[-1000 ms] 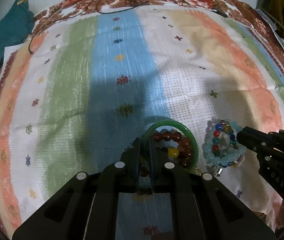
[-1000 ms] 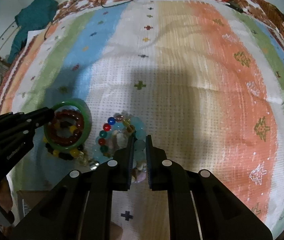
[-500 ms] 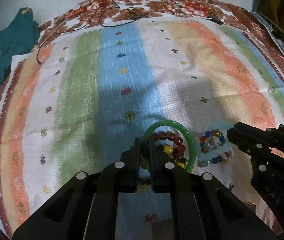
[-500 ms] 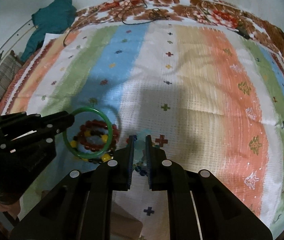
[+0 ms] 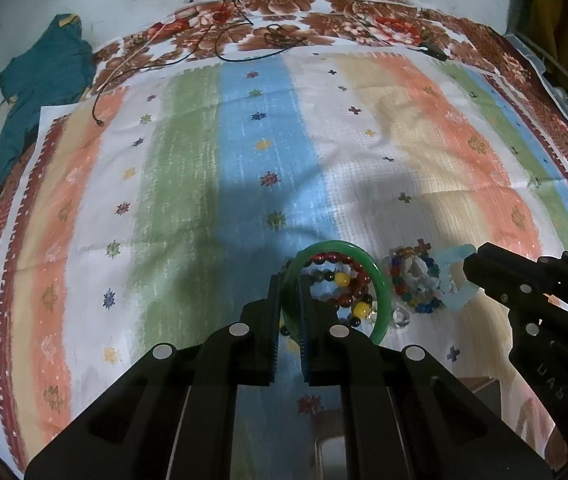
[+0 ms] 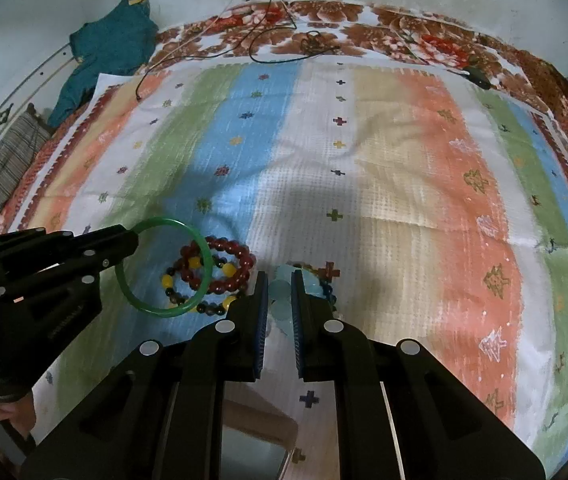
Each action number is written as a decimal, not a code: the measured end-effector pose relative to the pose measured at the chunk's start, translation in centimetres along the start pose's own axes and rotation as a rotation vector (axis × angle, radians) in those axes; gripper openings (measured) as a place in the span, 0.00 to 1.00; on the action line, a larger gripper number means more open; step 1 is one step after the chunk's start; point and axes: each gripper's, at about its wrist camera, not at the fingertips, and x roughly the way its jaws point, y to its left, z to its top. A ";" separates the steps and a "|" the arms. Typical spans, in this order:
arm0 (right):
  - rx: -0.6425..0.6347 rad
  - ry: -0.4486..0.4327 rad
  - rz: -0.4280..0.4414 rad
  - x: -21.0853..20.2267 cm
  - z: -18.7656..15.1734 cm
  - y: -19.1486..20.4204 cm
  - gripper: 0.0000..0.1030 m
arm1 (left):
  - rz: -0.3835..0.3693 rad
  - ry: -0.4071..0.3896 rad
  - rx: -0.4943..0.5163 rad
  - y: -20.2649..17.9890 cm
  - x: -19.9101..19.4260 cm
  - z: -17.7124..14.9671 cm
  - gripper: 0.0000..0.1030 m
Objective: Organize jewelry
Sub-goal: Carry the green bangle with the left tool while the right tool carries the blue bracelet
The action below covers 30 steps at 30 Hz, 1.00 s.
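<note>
Your left gripper (image 5: 288,312) reaches forward and down over the striped cloth (image 5: 212,184), its two fingers pinching the near side of the green bangle (image 5: 379,280). From the right wrist view the same bangle (image 6: 204,256) hangs from your left gripper's tip (image 6: 132,242), tilted, with its far rim over the dark red bead bracelet (image 6: 240,264). That bracelet and a strand of dark and yellow beads (image 6: 188,280) lie on the cloth where the blue stripe meets the white one, partly inside the bangle's ring as seen from here.

Your right gripper (image 6: 280,300) comes in just to the right of them, angled forward and down, fingers closed on a pale blue bead bracelet (image 6: 280,286). In the left wrist view the pale blue beads (image 5: 453,276) sit at your right gripper's tip (image 5: 468,268), with a cluster of multicoloured beads (image 5: 411,280) just beside them; whether that cluster is lifted or rests on the cloth, you cannot tell.

Both grippers point toward the middle, their tips near each other. A teal garment (image 6: 108,52) lies at the far left corner, and thin cables (image 6: 276,12) run across the floral border (image 6: 403,36).
</note>
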 end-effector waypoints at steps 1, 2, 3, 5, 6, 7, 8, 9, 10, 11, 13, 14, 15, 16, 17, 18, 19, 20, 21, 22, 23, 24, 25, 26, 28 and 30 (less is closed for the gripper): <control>-0.001 -0.003 -0.001 -0.2 -0.1 0.0 0.12 | -0.002 -0.003 0.000 0.0 -0.3 -0.1 0.07; -0.003 -0.006 -0.003 -0.4 -0.2 0.1 0.12 | -0.004 -0.006 -0.002 0.0 -0.5 -0.1 0.07; -0.005 -0.007 -0.006 -0.6 -0.3 0.1 0.12 | -0.006 -0.009 -0.004 0.0 -0.7 -0.2 0.07; -0.007 -0.012 -0.010 -1.0 -0.6 0.1 0.12 | -0.010 -0.017 -0.008 -0.1 -1.3 -0.3 0.07; -0.008 -0.013 -0.011 -1.2 -0.7 0.1 0.12 | -0.013 -0.019 -0.009 -0.2 -1.5 -0.4 0.07; -0.009 -0.014 -0.014 -1.4 -0.8 0.0 0.12 | -0.015 -0.021 -0.010 -0.2 -1.7 -0.5 0.07; -0.011 -0.015 -0.017 -1.6 -0.9 0.0 0.12 | -0.016 -0.023 -0.012 -0.2 -1.9 -0.6 0.07; -0.012 -0.015 -0.020 -1.7 -1.1 0.0 0.12 | -0.016 -0.025 -0.013 -0.3 -2.1 -0.6 0.07; -0.014 -0.016 -0.024 -1.9 -1.2 0.0 0.12 | -0.016 -0.027 -0.014 -0.3 -2.3 -0.7 0.07; -0.015 -0.017 -0.026 -2.1 -1.3 0.0 0.12 | -0.018 -0.031 -0.016 -0.3 -2.5 -0.8 0.07; -0.019 -0.023 -0.027 -2.6 -1.4 -0.1 0.12 | -0.021 -0.035 -0.019 -0.4 -3.0 -1.0 0.07; -0.021 -0.026 -0.027 -2.9 -1.5 -0.1 0.12 | -0.024 -0.039 -0.021 -0.4 -3.3 -1.1 0.07; -0.022 -0.031 -0.026 -3.2 -1.5 -0.2 0.12 | -0.027 -0.044 -0.022 -0.5 -3.6 -1.2 0.07; -0.021 -0.036 -0.021 -3.6 -1.6 -0.3 0.12 | -0.029 -0.047 -0.023 -0.5 -3.8 -1.2 0.07; -0.019 -0.039 -0.018 -3.8 -1.7 -0.3 0.12 | -0.033 -0.052 -0.022 -0.6 -4.1 -1.3 0.07; -0.015 -0.044 -0.014 -4.2 -1.8 -0.4 0.12 | -0.036 -0.057 -0.023 -0.7 -4.4 -1.4 0.07; -0.015 -0.046 -0.012 -4.5 -2.0 -0.4 0.12 | -0.038 -0.060 -0.023 -0.8 -4.6 -1.5 0.07; -0.017 -0.048 -0.011 -4.6 -2.1 -0.3 0.12 | -0.040 -0.065 -0.023 -0.9 -4.9 -1.6 0.07; -0.019 -0.051 -0.010 -4.9 -2.2 -0.2 0.12 | -0.042 -0.068 -0.023 -1.0 -5.2 -1.7 0.07; -0.023 -0.056 -0.011 -5.2 -2.4 -0.1 0.12 | -0.043 -0.070 -0.022 -1.1 -5.4 -1.9 0.07; -0.027 -0.059 -0.010 -5.4 -2.5 0.0 0.12 | -0.045 -0.069 -0.018 -1.1 -5.5 -2.1 0.07; -0.030 -0.062 -0.010 -5.6 -2.6 0.0 0.12 | -0.045 -0.068 -0.014 -1.2 -5.5 -2.2 0.07; -0.033 -0.068 -0.011 -6.0 -2.8 0.1 0.12 | -0.044 -0.067 -0.011 -1.3 -5.6 -2.4 0.07; -0.037 -0.073 -0.010 -6.4 -2.9 0.2 0.12 | -0.042 -0.066 -0.012 -1.2 -5.7 -2.6 0.07; -0.038 -0.082 -0.005 -7.0 -3.2 0.3 0.12 | -0.042 -0.067 -0.014 -1.1 -6.0 -3.0 0.07; -0.041 -0.084 0.000 -7.3 -3.4 0.6 0.12 | -0.044 -0.070 -0.019 -1.0 -6.3 -3.2 0.07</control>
